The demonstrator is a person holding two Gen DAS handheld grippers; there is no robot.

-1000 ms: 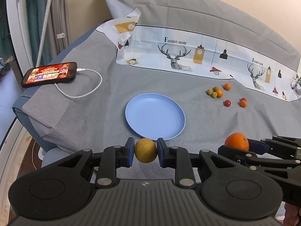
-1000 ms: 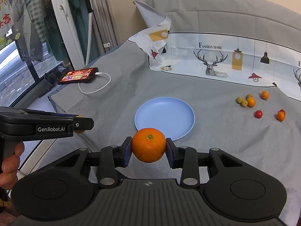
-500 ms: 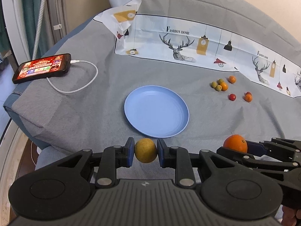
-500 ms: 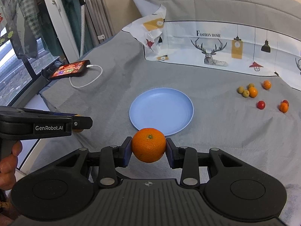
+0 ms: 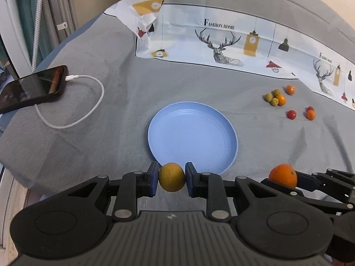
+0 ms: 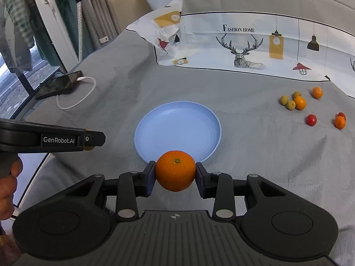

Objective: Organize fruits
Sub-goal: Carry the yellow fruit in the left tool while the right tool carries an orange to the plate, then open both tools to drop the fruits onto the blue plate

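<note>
A: In the left view, our left gripper (image 5: 172, 178) has its fingers clamped on a yellow fruit (image 5: 171, 177). The plate (image 5: 192, 137) sits closer and larger than a second ago; we've come forward and down.

B: So we're nearly over its near rim, I'd judge, with release next. The plate has nothing on it.

A: In the right view, our right gripper (image 6: 175, 171) pinches an orange (image 6: 175, 170), and it has also closed in on the plate's near edge.

B: Small fruits (image 6: 295, 102) lie well apart, right. It's a grey cloth (image 6: 244, 155), seemingly a bed, phone (image 6: 60, 84) charging at left, window beyond.
</note>
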